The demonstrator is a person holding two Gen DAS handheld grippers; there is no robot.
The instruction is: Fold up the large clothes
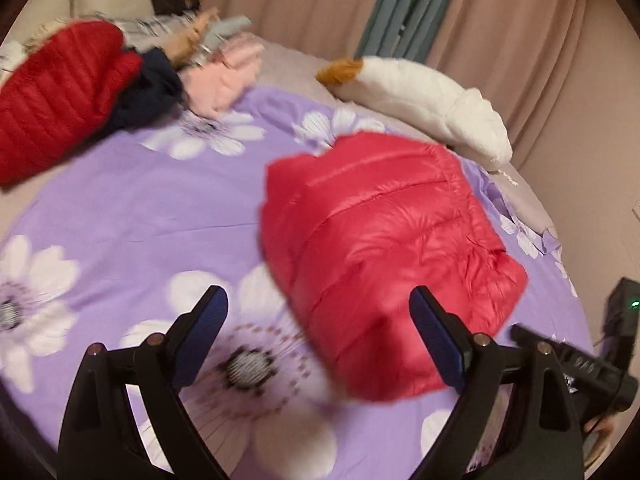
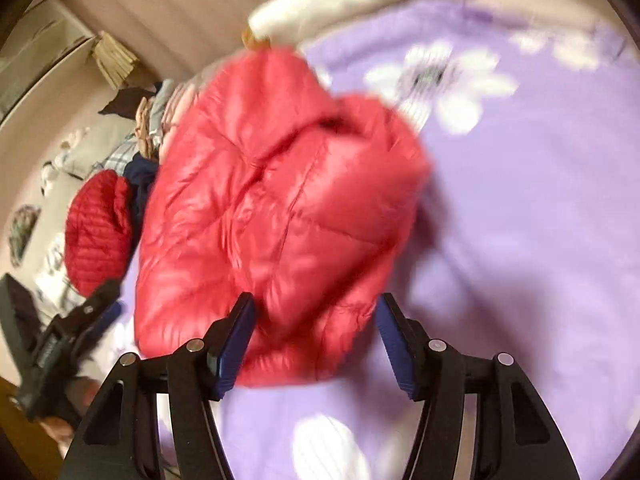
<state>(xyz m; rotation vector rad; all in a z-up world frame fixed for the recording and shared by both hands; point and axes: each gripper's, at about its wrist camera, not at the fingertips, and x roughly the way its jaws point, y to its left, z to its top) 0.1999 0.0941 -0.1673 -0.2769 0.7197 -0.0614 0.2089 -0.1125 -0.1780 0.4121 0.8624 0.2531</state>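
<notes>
Blue-padded fingers of the left tool [image 1: 318, 312] stand spread wide and hold nothing, and the right tool [image 2: 316, 320] is equally wide and empty. A folded pink-red puffer jacket [image 1: 384, 248] lies on the bed's lilac flowered sheet [image 1: 132, 208], its near end between the left tool's tips toward 1 o'clock; from the right wrist the same jacket [image 2: 276, 208] fills 11 to 12 o'clock. Only the left view shows clearly the darker red quilted jacket [image 1: 56, 100] at 10 o'clock beside a heap of navy and pale pink clothes [image 1: 192, 76], and a white plush toy [image 1: 424, 96] at 1 o'clock along the bed's far edge. Bare sheet spreads at 9 o'clock in the left view, and at 2 o'clock in the blurred right view.
</notes>
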